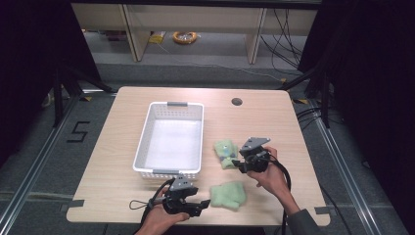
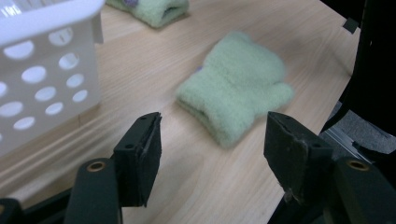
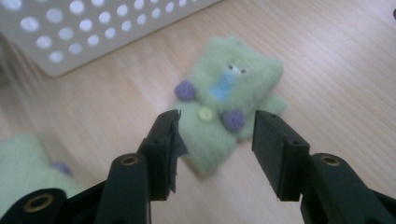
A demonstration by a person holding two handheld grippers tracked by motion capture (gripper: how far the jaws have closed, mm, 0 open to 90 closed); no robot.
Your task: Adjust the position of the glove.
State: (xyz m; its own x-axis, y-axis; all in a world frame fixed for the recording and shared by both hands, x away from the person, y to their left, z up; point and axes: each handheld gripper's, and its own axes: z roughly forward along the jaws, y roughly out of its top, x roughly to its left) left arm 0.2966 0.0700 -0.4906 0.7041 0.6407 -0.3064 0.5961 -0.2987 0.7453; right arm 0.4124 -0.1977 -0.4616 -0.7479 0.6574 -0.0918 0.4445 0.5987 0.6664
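Observation:
Two pale green fuzzy mittens lie on the wooden table (image 1: pixel 274 122). The plain-side mitten (image 1: pixel 228 195) (image 2: pixel 236 86) rests near the front edge, just ahead of my left gripper (image 1: pixel 203 204) (image 2: pixel 212 140), whose jaws stand open and empty, short of its cuff. The other mitten (image 1: pixel 225 152) (image 3: pixel 229 88), with purple pompoms, a blue patch and a yellow button, lies to the right of the basket. Over its near end my right gripper (image 1: pixel 235 164) (image 3: pixel 217 135) hovers open, holding nothing.
A white perforated basket (image 1: pixel 142 147) (image 2: pixel 46 70) (image 3: pixel 93 28) stands empty left of the mittens, close to my left gripper. A round cable hole (image 1: pixel 237 102) sits at the table's far side. The table's front edge (image 1: pixel 195 221) lies just behind my left hand.

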